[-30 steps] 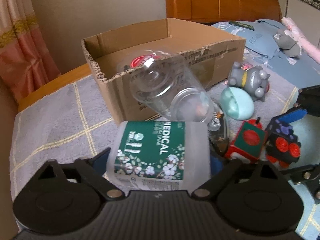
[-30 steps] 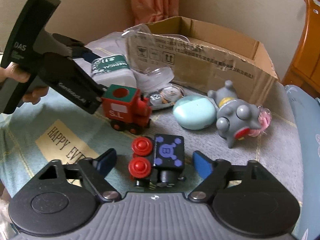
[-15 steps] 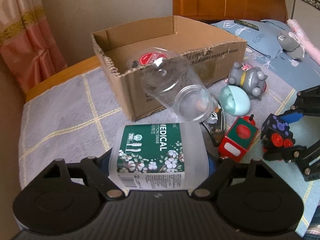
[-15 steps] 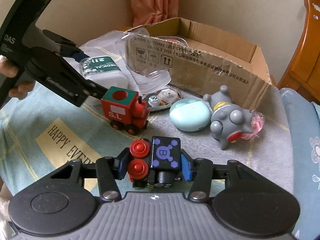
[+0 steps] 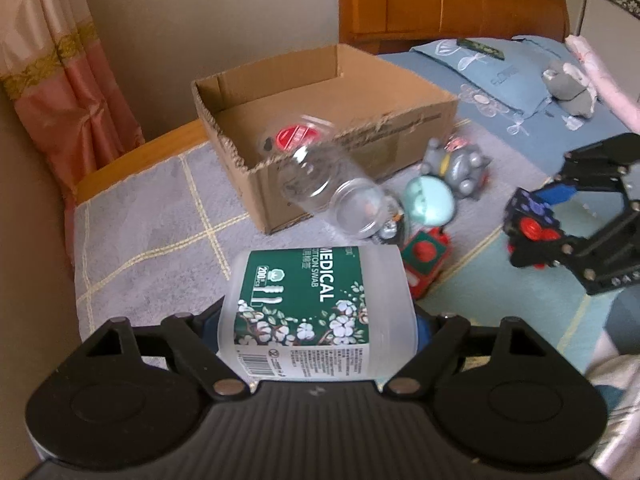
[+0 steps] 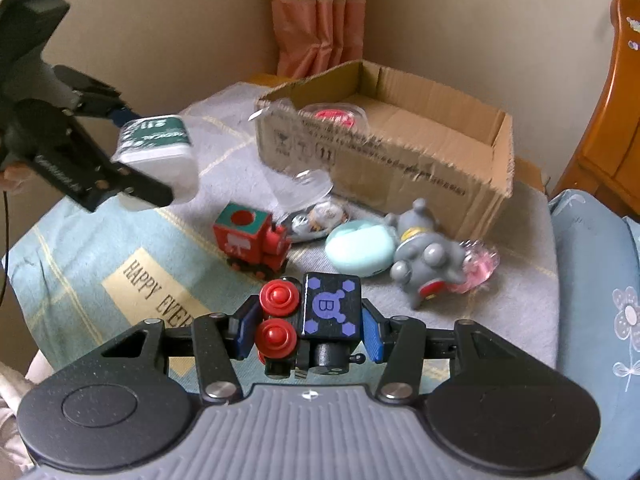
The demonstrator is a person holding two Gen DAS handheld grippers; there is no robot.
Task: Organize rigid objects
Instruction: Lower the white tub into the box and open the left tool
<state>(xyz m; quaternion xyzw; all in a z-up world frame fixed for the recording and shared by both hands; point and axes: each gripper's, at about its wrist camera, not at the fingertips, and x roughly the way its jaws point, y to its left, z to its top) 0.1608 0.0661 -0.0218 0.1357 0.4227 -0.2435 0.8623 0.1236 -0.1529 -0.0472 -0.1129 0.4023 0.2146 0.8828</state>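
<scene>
My left gripper (image 5: 316, 320) is shut on a white cotton swab box (image 5: 316, 308) with a green label, held in the air; the box also shows in the right wrist view (image 6: 158, 156). My right gripper (image 6: 308, 328) is shut on a black toy train (image 6: 316, 320) with red knobs and a blue "B" top, lifted above the cloth; the train also shows in the left wrist view (image 5: 532, 228). The open cardboard box (image 5: 332, 136) stands beyond, with a red-lidded item (image 5: 296, 136) inside. A clear plastic cup (image 5: 332, 192) leans on the box's front wall.
On the cloth lie a red toy train (image 6: 252, 240), a mint oval case (image 6: 360, 248), a grey toy animal (image 6: 428, 256) and a small round dial (image 6: 320, 216). A wooden headboard (image 5: 452, 0) and blue bedding (image 5: 500, 76) are behind.
My right gripper closed on the black train and lifted it. My left gripper rose and drew back with the swab box, away from the clear cup.
</scene>
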